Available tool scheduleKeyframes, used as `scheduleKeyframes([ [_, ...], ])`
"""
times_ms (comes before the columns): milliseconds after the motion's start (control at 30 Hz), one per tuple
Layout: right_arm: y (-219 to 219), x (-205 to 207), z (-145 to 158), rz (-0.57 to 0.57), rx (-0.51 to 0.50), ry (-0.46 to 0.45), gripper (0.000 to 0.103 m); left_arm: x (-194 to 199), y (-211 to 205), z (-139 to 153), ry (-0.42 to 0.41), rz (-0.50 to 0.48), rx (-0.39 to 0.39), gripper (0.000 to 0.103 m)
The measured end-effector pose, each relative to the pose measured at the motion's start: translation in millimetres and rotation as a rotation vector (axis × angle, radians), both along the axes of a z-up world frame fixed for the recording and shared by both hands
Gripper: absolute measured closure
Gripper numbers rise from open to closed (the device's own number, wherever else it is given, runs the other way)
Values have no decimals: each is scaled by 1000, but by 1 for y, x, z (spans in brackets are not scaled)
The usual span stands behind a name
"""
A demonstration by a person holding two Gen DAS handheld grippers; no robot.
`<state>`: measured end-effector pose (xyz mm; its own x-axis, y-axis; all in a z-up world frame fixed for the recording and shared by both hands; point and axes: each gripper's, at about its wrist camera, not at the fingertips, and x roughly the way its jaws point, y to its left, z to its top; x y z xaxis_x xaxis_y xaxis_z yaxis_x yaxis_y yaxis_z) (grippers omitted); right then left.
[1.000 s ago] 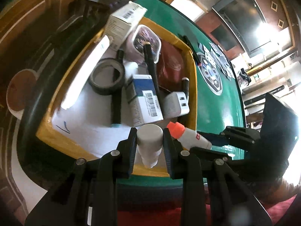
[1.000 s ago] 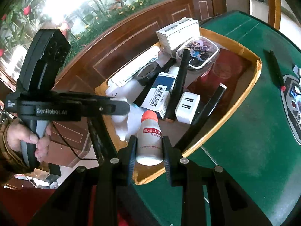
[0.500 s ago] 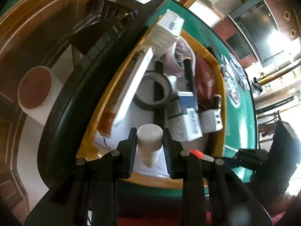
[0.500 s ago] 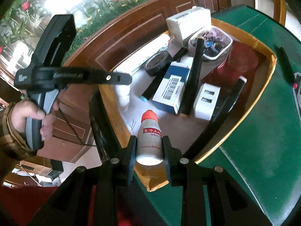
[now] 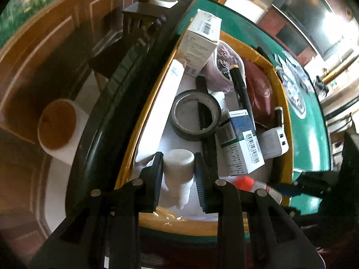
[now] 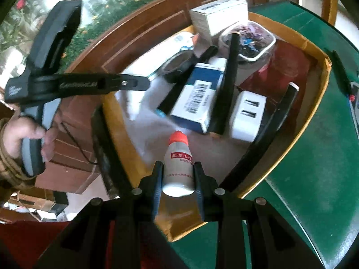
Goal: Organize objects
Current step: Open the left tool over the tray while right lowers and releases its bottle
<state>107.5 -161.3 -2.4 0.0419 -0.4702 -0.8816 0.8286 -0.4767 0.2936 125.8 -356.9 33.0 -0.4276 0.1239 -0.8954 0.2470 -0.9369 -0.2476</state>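
My left gripper (image 5: 178,170) is shut on a white plastic bottle (image 5: 178,174) and holds it over the near left corner of a shallow yellow cardboard tray (image 5: 277,83). My right gripper (image 6: 178,174) is shut on a white bottle with an orange cap (image 6: 178,163), held over the tray's (image 6: 318,103) near edge; that bottle also shows in the left wrist view (image 5: 253,185). The left gripper's body shows in the right wrist view (image 6: 78,85), its fingertips blurred over the tray.
The tray holds a tape roll (image 5: 196,117), a blue and white box (image 6: 197,98), a white charger (image 6: 248,114), black pens (image 6: 228,76), a lidded plastic tub (image 6: 249,41), a tall white box (image 5: 200,42) and a dark red pouch (image 5: 258,89). Green felt table (image 6: 325,168) lies to the right.
My left gripper has moved in over the tray's left side with its bottle. My right gripper has moved closer over the tray's near edge, still holding the orange-capped bottle.
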Motion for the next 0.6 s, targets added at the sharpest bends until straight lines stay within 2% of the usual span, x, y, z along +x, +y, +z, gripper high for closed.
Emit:
scheduleKeyframes([
  [67,0,-3,-1,-21,-3,2,77,-1,4,0,5,-22,-29,77],
  [400,-5,-7,-4,-47,36,63,77,-4,12,-5,8,-27,-45,75],
  [467,-6,-2,-5,-32,42,71,77,-5,15,-5,7,-23,-55,71],
  [533,-4,2,-6,-14,44,68,77,-6,18,-4,13,-15,-62,56],
  [600,-3,6,-8,4,50,65,77,-6,21,-4,9,-11,-62,48],
])
